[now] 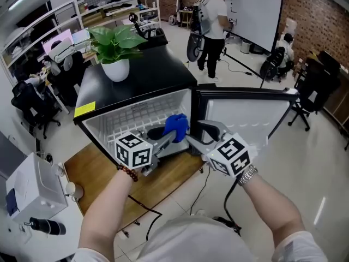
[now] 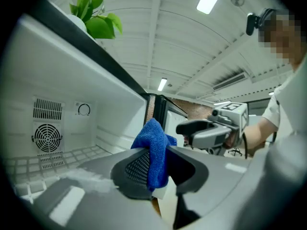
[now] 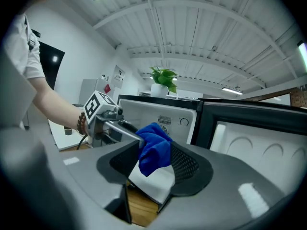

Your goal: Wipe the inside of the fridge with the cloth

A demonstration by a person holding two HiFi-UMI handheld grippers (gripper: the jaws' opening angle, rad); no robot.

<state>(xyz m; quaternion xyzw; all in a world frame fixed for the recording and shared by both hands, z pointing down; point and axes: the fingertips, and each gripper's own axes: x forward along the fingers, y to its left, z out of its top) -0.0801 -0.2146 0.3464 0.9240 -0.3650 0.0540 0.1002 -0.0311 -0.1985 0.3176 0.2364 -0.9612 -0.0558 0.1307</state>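
A small black fridge (image 1: 136,116) stands with its door (image 1: 240,113) swung open to the right, showing a white inside with a wire shelf. My left gripper (image 1: 173,135) is shut on a blue cloth (image 1: 175,125) at the fridge's mouth. In the left gripper view the cloth (image 2: 152,150) hangs pinched between the jaws, with the fan grille (image 2: 48,135) on the back wall behind it. My right gripper (image 1: 195,132) is close beside it, open. In the right gripper view its jaws stand wide around the cloth (image 3: 154,152) without pressing it, and the left gripper (image 3: 136,135) reaches in from the left.
A potted plant (image 1: 114,51) sits on the fridge top. The fridge rests on a wooden board (image 1: 98,168) on the floor. A white table (image 1: 32,201) is at the near left. A person (image 1: 215,26) stands at the back by a whiteboard, with office chairs around.
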